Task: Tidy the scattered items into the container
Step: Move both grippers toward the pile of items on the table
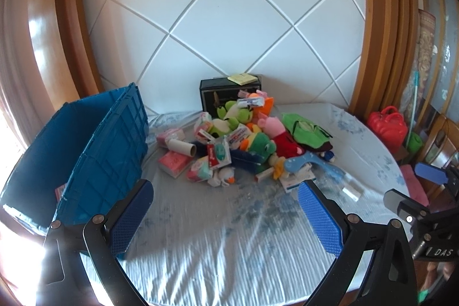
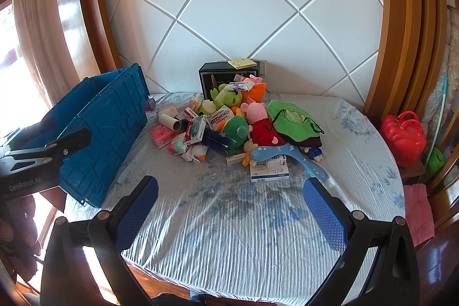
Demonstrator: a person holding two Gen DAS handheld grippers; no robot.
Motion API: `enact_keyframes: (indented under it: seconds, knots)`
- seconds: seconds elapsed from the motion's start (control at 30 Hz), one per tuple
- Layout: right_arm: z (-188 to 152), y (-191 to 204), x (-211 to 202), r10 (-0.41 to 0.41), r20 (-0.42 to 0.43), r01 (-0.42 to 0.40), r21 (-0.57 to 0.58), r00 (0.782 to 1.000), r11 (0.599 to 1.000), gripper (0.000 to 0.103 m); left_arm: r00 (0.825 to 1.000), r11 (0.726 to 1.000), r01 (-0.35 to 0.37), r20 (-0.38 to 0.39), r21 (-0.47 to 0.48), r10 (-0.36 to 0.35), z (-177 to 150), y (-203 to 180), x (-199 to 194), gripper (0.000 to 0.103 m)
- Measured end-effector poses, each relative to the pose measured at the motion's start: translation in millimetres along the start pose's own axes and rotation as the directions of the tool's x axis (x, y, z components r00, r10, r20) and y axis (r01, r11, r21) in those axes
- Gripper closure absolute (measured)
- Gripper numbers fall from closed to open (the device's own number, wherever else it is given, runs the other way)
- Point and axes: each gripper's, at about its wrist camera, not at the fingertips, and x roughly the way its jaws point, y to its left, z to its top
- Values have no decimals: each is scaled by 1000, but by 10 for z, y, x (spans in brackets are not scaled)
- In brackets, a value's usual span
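So the setup is a round table (image 2: 229, 220) with a pale blue floral cloth, pushed up against a white wall panel (image 2: 243, 5) with criss-cross grooves and wood trim on both sides. Sunlight's blasting in from the left, curtain (image 2: 31, 33) visible over there.

The container is a blue plastic crate (image 2: 114, 128) sitting on the left side of the table, open at the top. Can't really see much of what's in it from either view.

The mess is one big pile in the middle-back of the table, right of the crate and not touching it. There's a pink pig plush (image 2: 258, 119) in a red dress, a green frog plush (image 2: 236, 131), a green cloth hat thing (image 2: 292, 119) just right of the pig, a cardboard tube (image 2: 170, 122), a pink tissue pack (image 2: 162, 135), a little white duck toy (image 2: 198, 152), a blue hanger (image 2: 289, 152) lying over some white medicine boxes (image 2: 268, 169). Behind it all is a black box (image 2: 212, 73) with a yellow sticky pad (image 2: 242, 63) on top.

Off the table on the right there's a red handbag (image 2: 403, 134).

Both grippers hover over the bare front part of the cloth, well short of the pile. Left gripper (image 1: 225, 205): jaws spread wide, nothing between them. Right gripper (image 2: 231, 202): same deal, wide apart and empty.
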Motion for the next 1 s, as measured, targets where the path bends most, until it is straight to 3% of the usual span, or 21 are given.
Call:
enact_keyframes:
  seconds: [0.27,0.53,1.0]
  knots:
    - [165,96,341,-42,-4,42,-13,999,999,0,998,999,52,-20,9,-52,59,251,574,1]
    - [194,168,806,-96,-73,95,-11,993,995,0,996,996,91,-29,23,-90,120,508,1096,1]
    - [147,50,1453,-131,-173,135,13,976,991,0,989,993,84,-125,78,-74,17,507,1838,1]
